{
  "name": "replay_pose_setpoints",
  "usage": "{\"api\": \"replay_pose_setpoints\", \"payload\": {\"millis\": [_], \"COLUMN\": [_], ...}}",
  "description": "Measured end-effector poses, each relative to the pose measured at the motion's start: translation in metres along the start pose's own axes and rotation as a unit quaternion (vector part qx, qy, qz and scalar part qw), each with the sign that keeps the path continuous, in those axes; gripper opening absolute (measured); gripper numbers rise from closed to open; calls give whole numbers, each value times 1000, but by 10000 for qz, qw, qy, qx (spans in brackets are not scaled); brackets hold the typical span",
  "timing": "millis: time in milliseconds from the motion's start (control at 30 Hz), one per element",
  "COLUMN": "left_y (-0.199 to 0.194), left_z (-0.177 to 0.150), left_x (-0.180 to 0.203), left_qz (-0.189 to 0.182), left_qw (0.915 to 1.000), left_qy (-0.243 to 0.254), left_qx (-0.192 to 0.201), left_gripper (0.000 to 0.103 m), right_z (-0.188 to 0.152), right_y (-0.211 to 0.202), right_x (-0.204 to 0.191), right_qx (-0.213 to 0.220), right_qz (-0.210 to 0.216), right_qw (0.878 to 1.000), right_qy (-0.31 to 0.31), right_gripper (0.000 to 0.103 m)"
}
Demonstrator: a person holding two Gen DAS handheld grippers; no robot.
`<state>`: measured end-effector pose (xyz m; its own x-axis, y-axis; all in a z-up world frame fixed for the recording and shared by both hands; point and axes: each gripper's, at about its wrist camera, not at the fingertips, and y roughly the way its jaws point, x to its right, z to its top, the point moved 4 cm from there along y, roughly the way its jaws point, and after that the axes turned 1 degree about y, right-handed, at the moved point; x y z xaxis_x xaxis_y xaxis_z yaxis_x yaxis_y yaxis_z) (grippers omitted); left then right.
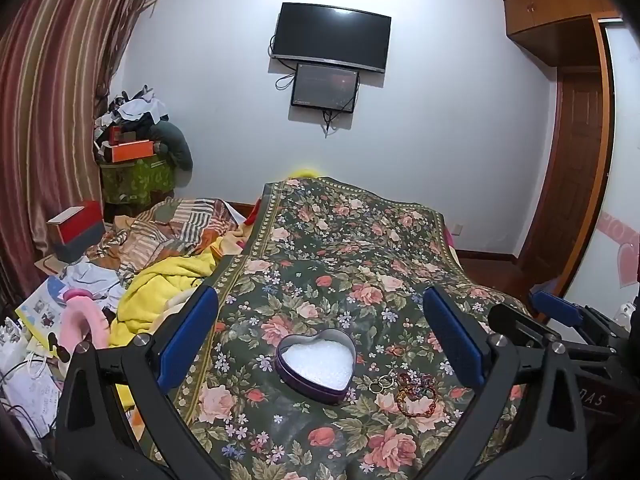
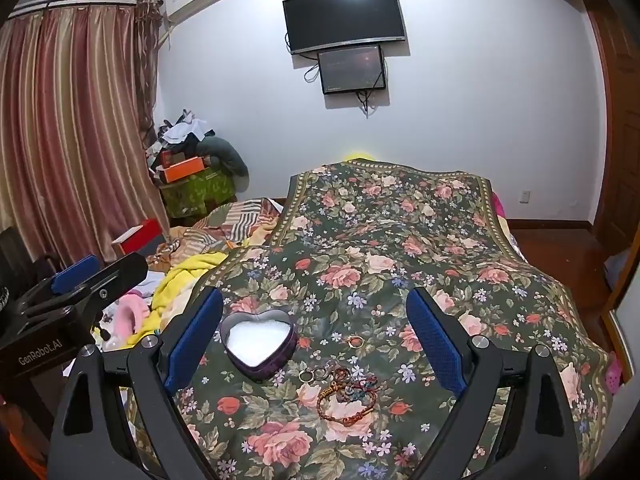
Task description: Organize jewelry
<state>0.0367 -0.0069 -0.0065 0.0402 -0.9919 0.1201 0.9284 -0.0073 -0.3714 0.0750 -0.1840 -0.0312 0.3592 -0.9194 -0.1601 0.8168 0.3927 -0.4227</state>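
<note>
A purple heart-shaped tin [image 1: 316,364] with white padding stands open on the floral bedspread [image 1: 340,248]; it also shows in the right wrist view [image 2: 259,340]. Just right of it lie small rings [image 1: 380,383] [image 2: 313,374] and a heap of red and orange braided bracelets [image 1: 416,394] [image 2: 347,398]. One more ring [image 2: 355,341] lies apart, farther back. My left gripper [image 1: 320,328] is open and empty above the tin. My right gripper [image 2: 316,328] is open and empty above the tin and the jewelry. Each gripper shows at the edge of the other's view.
Left of the bedspread [image 2: 380,232] lie a yellow blanket [image 1: 168,284], a striped quilt [image 1: 176,228], a pink plush item [image 1: 82,324], papers and boxes. Striped curtains [image 2: 68,120] hang at left. A TV [image 1: 332,36] hangs on the far wall. A wooden door [image 1: 576,168] stands at right.
</note>
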Motion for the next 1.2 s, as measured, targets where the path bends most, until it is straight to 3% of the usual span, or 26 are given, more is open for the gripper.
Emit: {"api": "replay_pose_setpoints", "payload": {"millis": [1200], "left_y": [-2], "left_z": [0], "left_x": [1], "left_qz": [-34], "left_qw": [10000], "left_qy": [41], "left_qx": [60], "left_gripper": [103], "right_z": [3], "right_y": [-3], "right_x": [3], "right_qx": [48], "right_qz": [4], "right_qw": [10000], "right_qy": [6], "right_gripper": [91]}}
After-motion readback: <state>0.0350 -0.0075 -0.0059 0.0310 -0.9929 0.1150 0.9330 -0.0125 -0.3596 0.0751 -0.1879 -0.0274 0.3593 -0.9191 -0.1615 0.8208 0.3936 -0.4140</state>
